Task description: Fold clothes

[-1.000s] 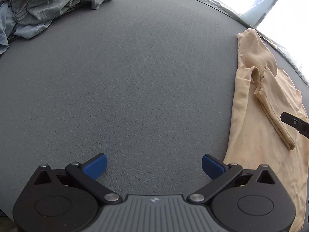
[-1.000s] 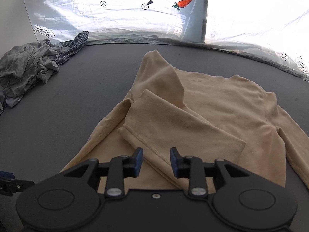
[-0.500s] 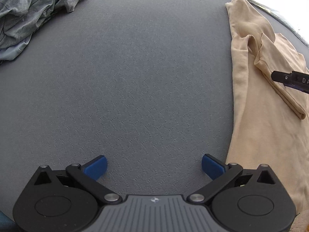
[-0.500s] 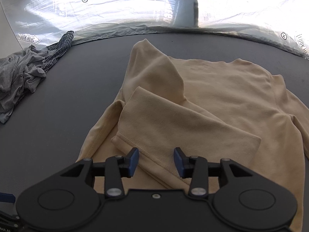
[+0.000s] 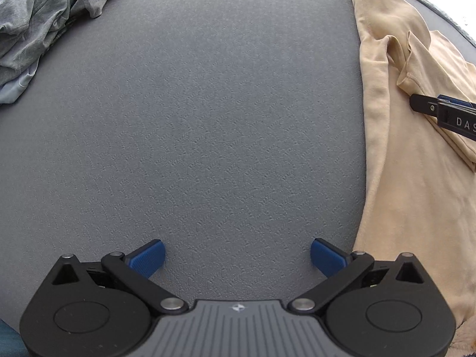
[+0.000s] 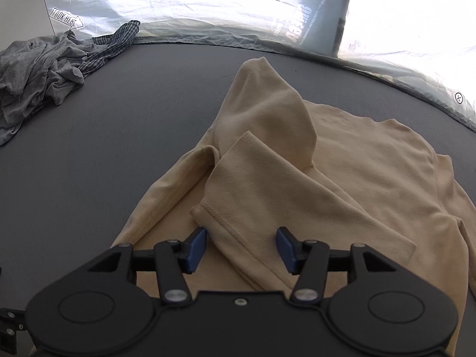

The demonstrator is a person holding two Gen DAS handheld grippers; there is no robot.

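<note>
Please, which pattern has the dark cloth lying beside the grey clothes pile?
A small dark check pattern on the cloth, clearest in the right wrist view.

Blown-out backlight from rear foil sheet (image 6: 208,9); soft shadows; sharp; fisheye-curved edges.

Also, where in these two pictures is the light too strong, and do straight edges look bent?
In the right wrist view, the plastic sheet behind the table is blown out white; the far table edge curves. In the left wrist view, glare stays in the top right corner, the beige shirt is evenly lit, and the table bulges.
</note>
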